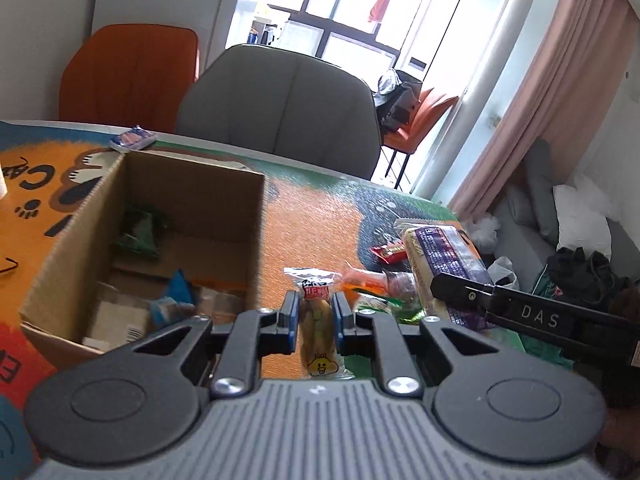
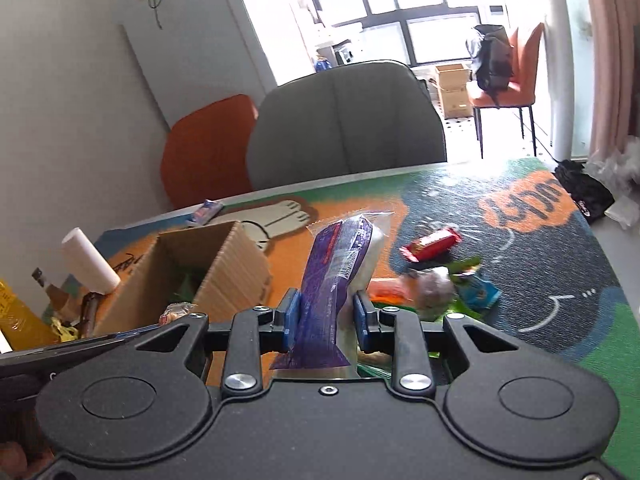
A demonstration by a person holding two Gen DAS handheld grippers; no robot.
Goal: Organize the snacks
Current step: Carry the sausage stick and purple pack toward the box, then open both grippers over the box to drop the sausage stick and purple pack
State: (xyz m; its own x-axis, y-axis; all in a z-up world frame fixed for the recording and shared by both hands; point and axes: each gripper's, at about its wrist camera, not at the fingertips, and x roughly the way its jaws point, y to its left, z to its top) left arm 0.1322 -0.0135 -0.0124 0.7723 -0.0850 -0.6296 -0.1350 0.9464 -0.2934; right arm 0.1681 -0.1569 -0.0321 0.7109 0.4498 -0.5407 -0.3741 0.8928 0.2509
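Note:
My left gripper (image 1: 316,312) is shut on a small clear-wrapped yellow bun snack (image 1: 317,328), held just right of an open cardboard box (image 1: 224,200) with several snacks inside. My right gripper (image 2: 326,316) is shut on a purple and white bread packet (image 2: 340,264), held upright above the mat; the packet also shows in the left wrist view (image 1: 444,264), with the right gripper (image 1: 440,286) below it. The box (image 2: 236,264) lies to its left. Loose snacks lie on the mat: a red bar (image 2: 432,243), an orange packet (image 2: 386,290), a blue packet (image 2: 478,290).
A colourful cartoon mat (image 2: 540,264) covers the table. A grey chair (image 2: 348,128) and an orange chair (image 2: 208,148) stand at the far edge. A white roll (image 2: 90,260) and a yellow bottle (image 2: 18,316) stand left of the box. A small blue packet (image 1: 132,139) lies behind it.

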